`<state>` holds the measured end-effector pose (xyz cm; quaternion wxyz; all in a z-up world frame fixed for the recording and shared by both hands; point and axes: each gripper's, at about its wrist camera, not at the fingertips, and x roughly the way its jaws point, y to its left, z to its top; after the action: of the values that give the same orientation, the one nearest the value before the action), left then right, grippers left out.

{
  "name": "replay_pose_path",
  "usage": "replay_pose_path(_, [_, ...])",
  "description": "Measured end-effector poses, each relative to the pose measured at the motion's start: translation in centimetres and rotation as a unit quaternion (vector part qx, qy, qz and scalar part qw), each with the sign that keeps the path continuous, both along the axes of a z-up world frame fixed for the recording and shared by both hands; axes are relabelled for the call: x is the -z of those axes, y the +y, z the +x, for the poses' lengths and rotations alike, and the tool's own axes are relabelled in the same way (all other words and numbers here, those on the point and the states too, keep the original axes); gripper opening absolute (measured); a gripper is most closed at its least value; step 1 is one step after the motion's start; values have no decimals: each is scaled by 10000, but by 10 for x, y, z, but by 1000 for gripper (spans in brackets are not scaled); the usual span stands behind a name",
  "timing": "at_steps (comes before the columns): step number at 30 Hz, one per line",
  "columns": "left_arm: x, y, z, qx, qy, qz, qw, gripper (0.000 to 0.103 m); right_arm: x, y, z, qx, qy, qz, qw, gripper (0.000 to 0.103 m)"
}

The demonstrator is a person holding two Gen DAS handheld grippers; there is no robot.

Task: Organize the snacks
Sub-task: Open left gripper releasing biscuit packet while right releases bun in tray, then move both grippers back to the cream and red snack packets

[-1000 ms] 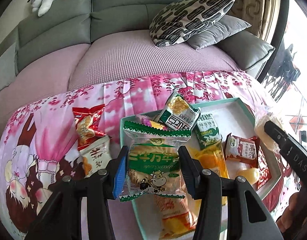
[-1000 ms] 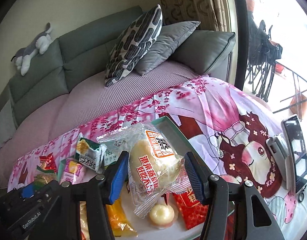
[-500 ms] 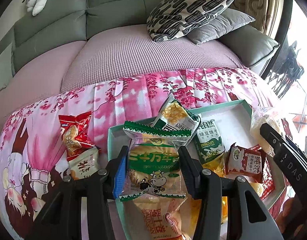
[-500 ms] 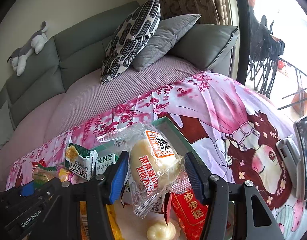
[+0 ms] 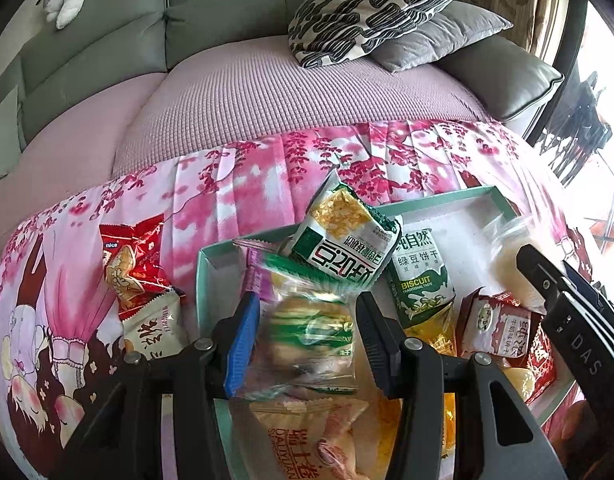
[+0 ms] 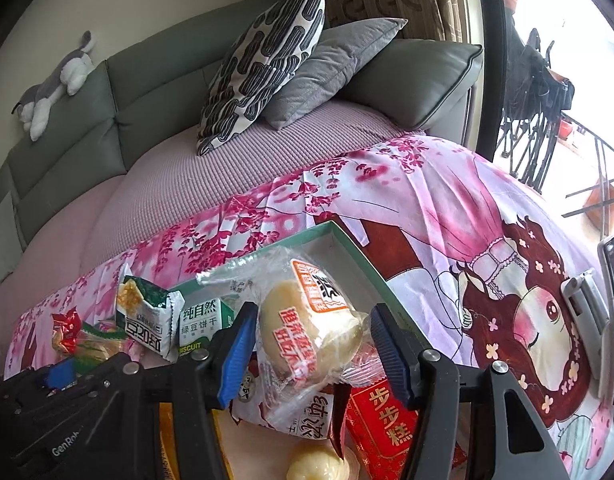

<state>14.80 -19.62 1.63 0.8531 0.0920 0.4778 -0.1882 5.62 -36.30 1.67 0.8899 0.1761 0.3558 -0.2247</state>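
Two grippers hang over a mint-green tray [image 5: 205, 280] on a surface draped in a pink blossom-print cloth [image 5: 243, 184], each with a snack between its fingers. The left gripper [image 5: 307, 340] pinches a green-and-clear wrapped cake [image 5: 311, 332], blurred in its own view; the right gripper [image 6: 311, 354] has its fingers around a clear-wrapped bun with red lettering [image 6: 307, 332], though the far pad appears to stand slightly off the wrapper. Slippery film is the likely risk: either packet could slide out or tip over the tray wall onto the cloth. Crowding adds another (the tray is already piled), with a green cracker packet [image 5: 343, 236] propped on a green biscuit pack [image 5: 421, 280], a red pouch [image 5: 495, 320] and a red box [image 6: 387, 420] directly below; a careless drop may knock these askew. Both grippers work close together and could collide. Outside the tray, a red nice-brand packet [image 5: 127, 264] and a white packet [image 5: 155, 328] wait on the cloth.
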Motion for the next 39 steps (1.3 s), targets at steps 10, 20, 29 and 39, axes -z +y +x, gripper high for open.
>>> replay_pose_path(10, [-19,15,-9,-78,-99,-183,9998,56,-10,9,-2,-94,134,-35,9999,63])
replay_pose_path(20, [-23,44,-8,-501,-89,-209,9985,73,-22,29,-10,-227,219,-120,9994,69])
replay_pose_path(29, [-15,62,-6,-840,-150,-273,9960,99,-20,37,-16,-148,269,-149,9994,103])
replay_pose_path(39, [-12,95,-7,-1045,-103,-331,9939,100,-17,52,-16,-209,409,-172,9988,103])
